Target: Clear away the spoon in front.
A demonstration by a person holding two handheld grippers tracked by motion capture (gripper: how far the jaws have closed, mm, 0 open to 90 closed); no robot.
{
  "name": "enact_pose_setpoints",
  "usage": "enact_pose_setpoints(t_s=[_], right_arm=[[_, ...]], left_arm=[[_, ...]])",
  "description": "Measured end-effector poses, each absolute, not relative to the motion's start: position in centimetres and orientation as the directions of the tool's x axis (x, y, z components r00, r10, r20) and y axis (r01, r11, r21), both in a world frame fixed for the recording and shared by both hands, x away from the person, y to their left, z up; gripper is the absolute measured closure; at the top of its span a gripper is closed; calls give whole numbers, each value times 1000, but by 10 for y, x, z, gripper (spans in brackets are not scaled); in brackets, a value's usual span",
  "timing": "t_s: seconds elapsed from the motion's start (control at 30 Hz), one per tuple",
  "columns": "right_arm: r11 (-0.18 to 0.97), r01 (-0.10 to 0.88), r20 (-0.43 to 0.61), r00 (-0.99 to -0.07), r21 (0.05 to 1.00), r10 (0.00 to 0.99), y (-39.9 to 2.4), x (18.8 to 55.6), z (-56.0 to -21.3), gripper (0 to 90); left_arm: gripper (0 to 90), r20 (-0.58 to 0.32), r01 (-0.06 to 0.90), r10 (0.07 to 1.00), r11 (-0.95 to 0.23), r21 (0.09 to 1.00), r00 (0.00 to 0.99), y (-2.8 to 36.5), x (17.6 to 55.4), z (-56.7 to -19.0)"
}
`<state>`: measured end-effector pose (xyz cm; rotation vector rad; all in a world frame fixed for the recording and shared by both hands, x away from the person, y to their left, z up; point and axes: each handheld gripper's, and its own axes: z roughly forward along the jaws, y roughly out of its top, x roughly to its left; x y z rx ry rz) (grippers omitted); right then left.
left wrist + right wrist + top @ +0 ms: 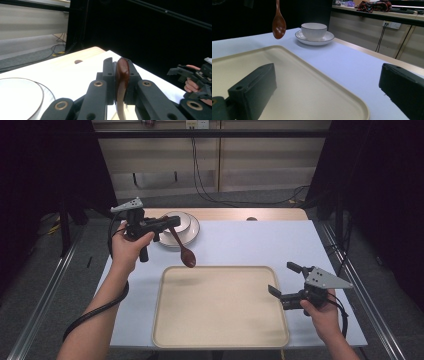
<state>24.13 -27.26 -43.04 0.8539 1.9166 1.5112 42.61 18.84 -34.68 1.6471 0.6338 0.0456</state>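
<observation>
bowl [314, 30] on saucer [322, 40] | behind tray [220, 340] | spoon [184, 251] btwn, above

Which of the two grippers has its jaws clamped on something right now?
The left gripper, shut on the brown wooden spoon hanging above the table; the right gripper stands open and empty beside the beige tray.

In the left gripper view the wooden spoon [122, 75] ran off the bottom edge, its bowl out of frame, and the plate [20, 97] was cut by the left and bottom edges. In the right gripper view the spoon's handle left the top edge. In the high view the bowl [176, 221] was partly hidden behind the left hand-held gripper [167, 222].
</observation>
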Motion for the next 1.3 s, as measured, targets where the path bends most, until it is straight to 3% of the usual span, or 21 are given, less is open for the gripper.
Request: enact_pose_setpoints(t_s=[0.53,1.3], right_arm=[[170,145,-36,-650,975,759,-272,241,-431,9],[185,160,-31,-670,970,742,-271,241,-431,9]], left_arm=[[833,-341,384,344,-64,921,875,177,407,-355],[832,-365,411,302,-107,905,881,173,388,-370]])
